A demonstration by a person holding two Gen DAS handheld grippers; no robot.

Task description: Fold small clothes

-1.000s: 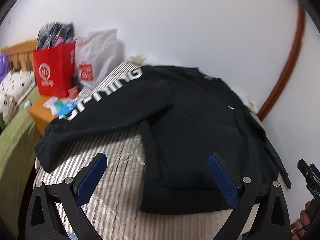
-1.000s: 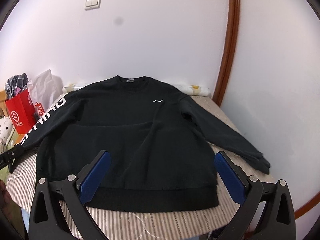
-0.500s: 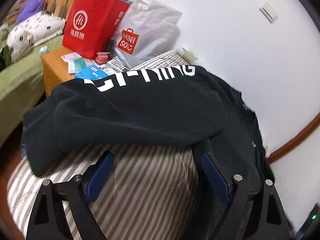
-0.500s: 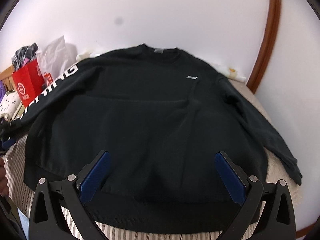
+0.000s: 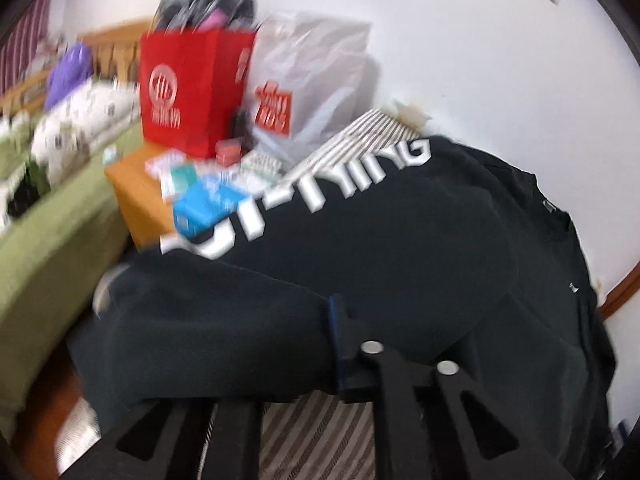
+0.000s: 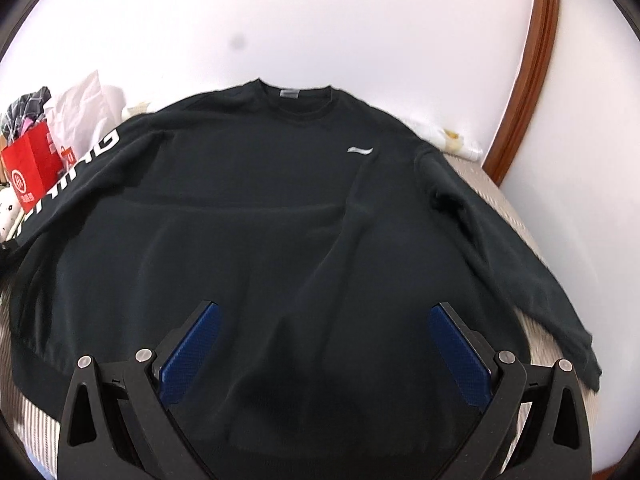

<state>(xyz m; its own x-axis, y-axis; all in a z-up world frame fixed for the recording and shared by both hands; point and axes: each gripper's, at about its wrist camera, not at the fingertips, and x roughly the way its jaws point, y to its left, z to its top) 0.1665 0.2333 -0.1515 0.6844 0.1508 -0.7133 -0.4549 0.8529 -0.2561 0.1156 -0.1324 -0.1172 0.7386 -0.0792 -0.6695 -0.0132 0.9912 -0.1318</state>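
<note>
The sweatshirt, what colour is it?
Black sweatshirt with white sleeve letters; right wrist view shows it best.

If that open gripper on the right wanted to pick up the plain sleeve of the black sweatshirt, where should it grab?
Probably at the cuff of the plain sleeve. It lies flat and angled out toward the near right edge of the striped bed cover, clear of the sweatshirt body. The right gripper, open over the hem, could come from the outer side and pinch the cuff's edge.
</note>
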